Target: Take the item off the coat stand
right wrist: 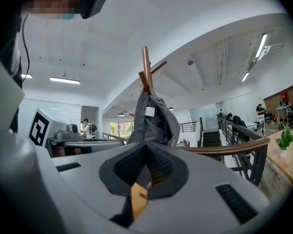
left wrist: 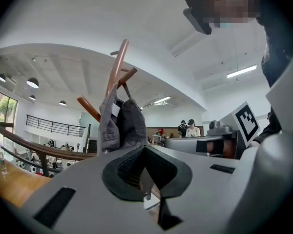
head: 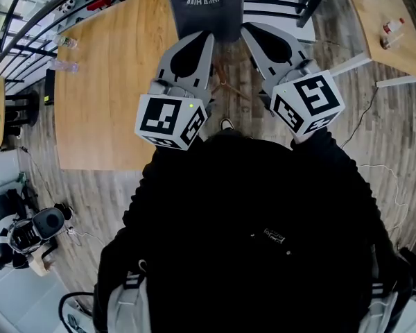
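A dark grey cap (head: pixel 204 5) hangs on the wooden coat stand (left wrist: pixel 118 69) straight ahead of me. In the left gripper view the cap (left wrist: pixel 121 126) droops from the pegs just beyond the jaws. In the right gripper view the cap (right wrist: pixel 154 121) hangs under the stand's top (right wrist: pixel 146 72), its white label showing. My left gripper (head: pixel 203 39) points at the cap's lower left edge, jaws shut with nothing between them. My right gripper (head: pixel 248 30) points at its lower right edge, also shut and empty. Whether either tip touches the cloth I cannot tell.
A large wooden table (head: pixel 111 82) with bottles (head: pixel 64 44) stands to the left, beside a black railing (head: pixel 28 19). A second table (head: pixel 395 33) with a plant is at the right. Equipment (head: pixel 28 234) sits on the floor lower left; a cable (head: pixel 364 116) trails right.
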A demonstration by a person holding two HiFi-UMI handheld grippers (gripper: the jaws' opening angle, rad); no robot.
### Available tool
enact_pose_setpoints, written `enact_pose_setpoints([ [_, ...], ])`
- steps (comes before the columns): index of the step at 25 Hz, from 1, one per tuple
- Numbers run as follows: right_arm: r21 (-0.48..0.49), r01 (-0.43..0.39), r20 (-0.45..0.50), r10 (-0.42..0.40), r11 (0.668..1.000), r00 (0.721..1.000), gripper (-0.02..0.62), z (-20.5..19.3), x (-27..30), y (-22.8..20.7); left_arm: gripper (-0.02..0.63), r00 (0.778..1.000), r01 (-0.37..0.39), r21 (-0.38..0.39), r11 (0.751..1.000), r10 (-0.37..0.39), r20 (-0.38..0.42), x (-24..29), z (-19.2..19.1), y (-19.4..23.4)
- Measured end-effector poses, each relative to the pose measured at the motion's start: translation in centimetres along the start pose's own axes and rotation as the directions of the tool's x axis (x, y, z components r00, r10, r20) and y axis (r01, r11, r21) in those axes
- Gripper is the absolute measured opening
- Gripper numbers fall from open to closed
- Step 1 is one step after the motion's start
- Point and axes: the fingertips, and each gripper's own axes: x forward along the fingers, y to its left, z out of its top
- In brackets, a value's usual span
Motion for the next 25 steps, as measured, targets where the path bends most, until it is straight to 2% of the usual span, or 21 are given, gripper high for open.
enact_pose_setpoints([
  [4, -0.003, -0.018, -0.006, 0.018, 1.000, 1.000, 0.017, -0.2, 0.4, 0.5, -0.002, 1.000, -0.007, -0.007, 1.000, 0.007, -0.004, -0.4, -0.4, 0.9],
  [7, -0.002, 0.003, 0.002, -0.003, 1.000, 1.000, 0.017, 0.7, 1.4, 0.5, -0.002, 1.000, 0.016, 0.000, 1.000, -0.016, 0.005, -0.4, 0.4, 1.6],
  [12, -0.012, 0.025, 0.031, -0.024, 1.000, 0.999, 0.026, 3.5, 1.6, 1.4, 0.002, 0.999, 0.041, 0.094, 0.995, -0.042, 0.004, -1.5, 2.8, 1.7],
  [13, -0.009, 0.034, 0.036, -0.033, 0.999, 0.999, 0.047, 3.9, 1.7, 1.1, 0.091, 0.999, 0.047, 0.097, 0.994, -0.047, -0.008, -1.3, 2.8, 1.8],
  [16, -0.009, 0.090, 0.047, -0.089, 0.996, 0.995, 0.133, 4.2, 1.8, -0.1, 0.175, 0.999, 0.038, 0.078, 0.996, -0.037, -0.009, -0.5, 2.5, 2.7],
  [21, 0.002, 0.155, 0.033, -0.155, 0.988, 0.987, 0.192, 4.0, 1.1, -2.8, 0.227, 1.000, 0.018, 0.037, 0.999, -0.018, 0.003, 0.6, 1.4, 4.2],
  [25, -0.004, 0.156, 0.006, -0.156, 0.988, 0.988, 0.234, 4.1, 1.9, -4.7, 0.273, 1.000, 0.025, 0.014, 1.000, -0.025, -0.011, 2.1, 1.4, 4.8],
])
